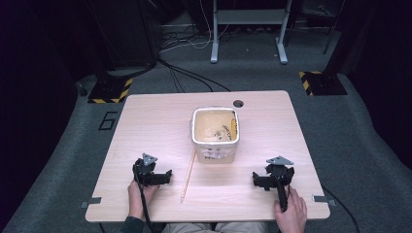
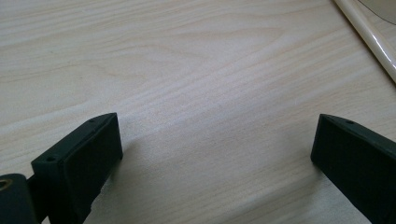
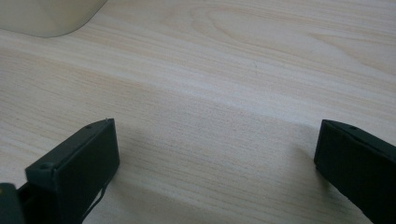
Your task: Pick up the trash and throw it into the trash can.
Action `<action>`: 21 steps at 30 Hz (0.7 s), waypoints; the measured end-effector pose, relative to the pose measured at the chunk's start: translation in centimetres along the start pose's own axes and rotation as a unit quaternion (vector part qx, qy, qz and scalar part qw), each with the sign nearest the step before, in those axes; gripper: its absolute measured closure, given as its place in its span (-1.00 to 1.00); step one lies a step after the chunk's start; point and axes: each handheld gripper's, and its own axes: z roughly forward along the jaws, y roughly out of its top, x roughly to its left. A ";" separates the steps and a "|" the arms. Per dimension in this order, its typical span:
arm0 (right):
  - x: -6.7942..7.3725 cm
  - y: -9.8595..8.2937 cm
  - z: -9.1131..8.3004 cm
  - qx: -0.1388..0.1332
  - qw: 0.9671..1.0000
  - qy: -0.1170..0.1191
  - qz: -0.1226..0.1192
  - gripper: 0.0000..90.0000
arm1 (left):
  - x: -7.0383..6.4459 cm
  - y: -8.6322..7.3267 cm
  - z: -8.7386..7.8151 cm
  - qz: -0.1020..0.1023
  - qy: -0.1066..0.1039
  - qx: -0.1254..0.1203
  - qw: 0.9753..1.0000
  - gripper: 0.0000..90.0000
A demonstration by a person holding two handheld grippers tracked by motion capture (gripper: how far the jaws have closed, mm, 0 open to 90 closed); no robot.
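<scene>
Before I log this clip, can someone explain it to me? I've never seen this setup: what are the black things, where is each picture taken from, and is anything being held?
There is no robot here. A person sits at a wooden table holding a hand-operated gripper in each hand. The high view looks down from above: the left gripper and the right gripper rest near the front edge. The other two pictures come from cameras riding on each gripper, looking along its two black jaws at the tabletop. Both pairs of jaws stand wide apart with bare wood between them, so nothing is held. On the table stand a pale square container, open at the top, and a thin light stick lying between it and the left gripper.
</scene>
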 end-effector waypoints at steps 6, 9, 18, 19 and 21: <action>0.0 0.0 0.0 0.001 1.000 0.001 -0.002 -1.00 | 0.0 0.0 0.0 0.005 -0.004 0.003 1.000 -1.00; 0.0 0.0 0.0 0.001 1.000 0.001 -0.003 -1.00 | -0.1 0.0 -0.2 -0.001 -0.006 0.007 1.000 -1.00; 0.0 0.0 0.0 0.001 1.000 0.002 -0.002 -1.00 | -0.8 0.7 -1.2 -0.008 -0.026 0.006 1.000 -0.99; 0.0 0.0 0.0 0.001 1.000 0.002 -0.002 -1.00 | -0.9 0.9 -1.2 -0.005 -0.030 0.003 1.000 -0.99; 0.0 0.0 0.0 0.001 1.000 0.002 -0.002 -1.00 | -1.6 1.4 -1.1 0.004 -0.036 0.008 0.999 -1.00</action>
